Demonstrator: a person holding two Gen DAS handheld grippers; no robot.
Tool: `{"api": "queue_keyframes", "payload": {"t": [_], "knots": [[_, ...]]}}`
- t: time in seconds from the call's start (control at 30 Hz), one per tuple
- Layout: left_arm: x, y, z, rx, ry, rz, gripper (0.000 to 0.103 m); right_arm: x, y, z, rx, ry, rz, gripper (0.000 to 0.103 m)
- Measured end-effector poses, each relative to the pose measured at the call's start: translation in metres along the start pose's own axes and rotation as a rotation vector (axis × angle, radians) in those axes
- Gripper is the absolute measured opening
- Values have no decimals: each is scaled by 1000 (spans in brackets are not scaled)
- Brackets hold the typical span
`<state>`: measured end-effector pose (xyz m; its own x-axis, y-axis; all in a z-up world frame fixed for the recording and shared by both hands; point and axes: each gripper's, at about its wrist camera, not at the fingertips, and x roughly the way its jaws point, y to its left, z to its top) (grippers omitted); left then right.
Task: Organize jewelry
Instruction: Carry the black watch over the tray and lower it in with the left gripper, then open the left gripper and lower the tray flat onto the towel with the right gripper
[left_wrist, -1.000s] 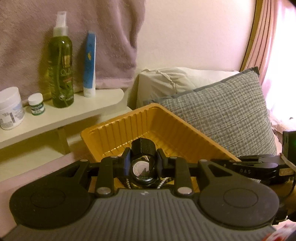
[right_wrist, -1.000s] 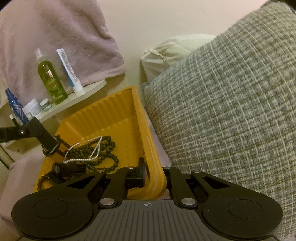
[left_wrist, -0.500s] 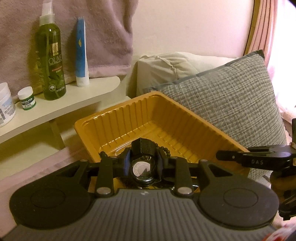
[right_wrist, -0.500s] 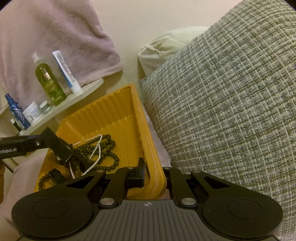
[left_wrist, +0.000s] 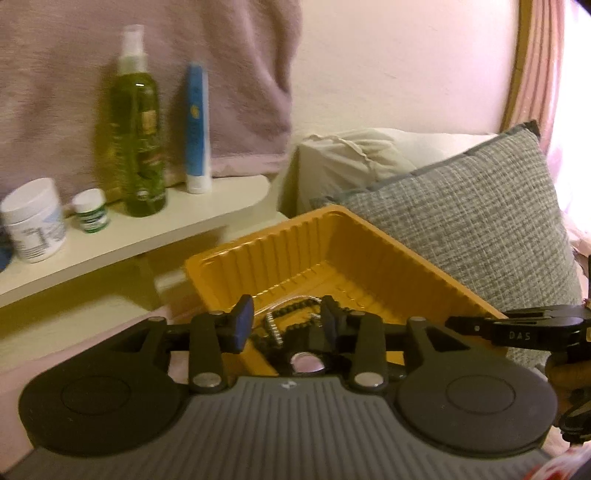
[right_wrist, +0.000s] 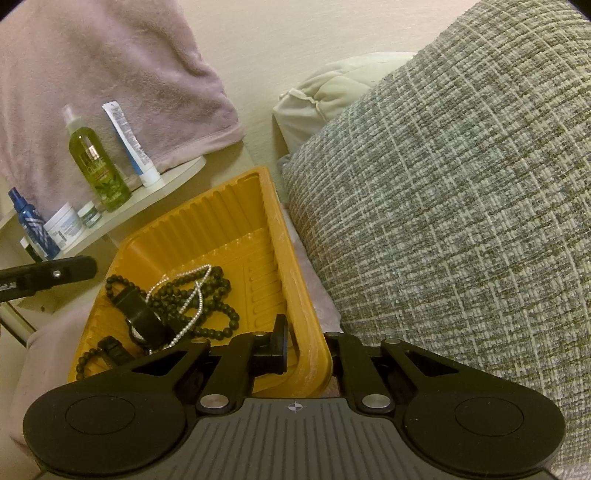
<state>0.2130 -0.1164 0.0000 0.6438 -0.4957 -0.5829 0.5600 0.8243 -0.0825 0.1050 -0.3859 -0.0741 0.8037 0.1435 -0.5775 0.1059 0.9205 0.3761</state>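
Left wrist view: the left gripper (left_wrist: 286, 317) hangs over the near end of the yellow tray (left_wrist: 388, 258), and its jaws are opening, the 2 fingers standing apart with nothing pressed between their pads. Below and between them lies the watch (left_wrist: 306, 363), its round face up on the tray floor, with a silver chain (left_wrist: 273, 326) and a run of black beads (left_wrist: 295, 306) just beyond it. The tray sits beside the grey woven pillow (left_wrist: 480, 221), touching its lower edge. At the right, the right gripper (left_wrist: 480, 326) reaches in to the tray's rim, with part of a hand (left_wrist: 565, 373) behind it. On the pale shelf (left_wrist: 147, 236) stand a green spray bottle (left_wrist: 136, 129), a blue tube (left_wrist: 197, 129), a small green-labelled jar (left_wrist: 90, 210) and a white jar (left_wrist: 33, 219), all in front of a pink towel (left_wrist: 221, 74).

Right wrist view: the right gripper (right_wrist: 306, 350) is clamped on the tray's right rim (right_wrist: 295, 295), 1 finger inside the wall and 1 outside. Inside the tray, the watch (right_wrist: 142, 317) lies on the heap of black beads (right_wrist: 207, 295), and the silver chain (right_wrist: 192, 295) loops across them. The left gripper's finger (right_wrist: 55, 275) shows at the left edge, above the tray's left rim and clear of the jewelry. A blue spray bottle (right_wrist: 27, 221) stands at the shelf's left end. A cream pillow (right_wrist: 340, 85) lies behind the grey one.
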Motion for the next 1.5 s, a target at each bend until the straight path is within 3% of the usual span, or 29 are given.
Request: {"api": "queue_keyframes", "payload": {"t": [0.13,0.2,0.27,0.33,0.4,0.47,0.5,0.67,0.83,1.07,1.5], "knots": [[-13,9,-9,-31,-10,50,44,0,-1,0,16,-2,3,6],[-19,13,-16,-58,-7,75,53,-1,-3,0,24,-2,7,6],[-23,16,-23,-85,-4,103,71,-3,-4,0,26,-2,8,7],[-28,19,-30,-111,-1,129,72,-4,-5,0,38,1,10,7],[-32,22,-36,-133,3,152,75,-5,-7,0,57,3,12,20],[-37,26,-43,-158,2,175,81,-8,-12,0,82,-1,11,66],[-39,27,-46,-167,3,184,82,-10,-15,-1,101,-11,22,70],[-47,29,-58,-200,19,251,96,-20,-22,-2,143,-20,37,75],[-53,30,-70,-248,61,300,102,-31,-23,-4,155,-28,31,84],[-62,26,-85,-305,83,325,102,-47,-20,-7,156,-17,0,87],[-85,14,-98,-343,126,363,102,-78,15,-12,12,18,-181,87]]}}
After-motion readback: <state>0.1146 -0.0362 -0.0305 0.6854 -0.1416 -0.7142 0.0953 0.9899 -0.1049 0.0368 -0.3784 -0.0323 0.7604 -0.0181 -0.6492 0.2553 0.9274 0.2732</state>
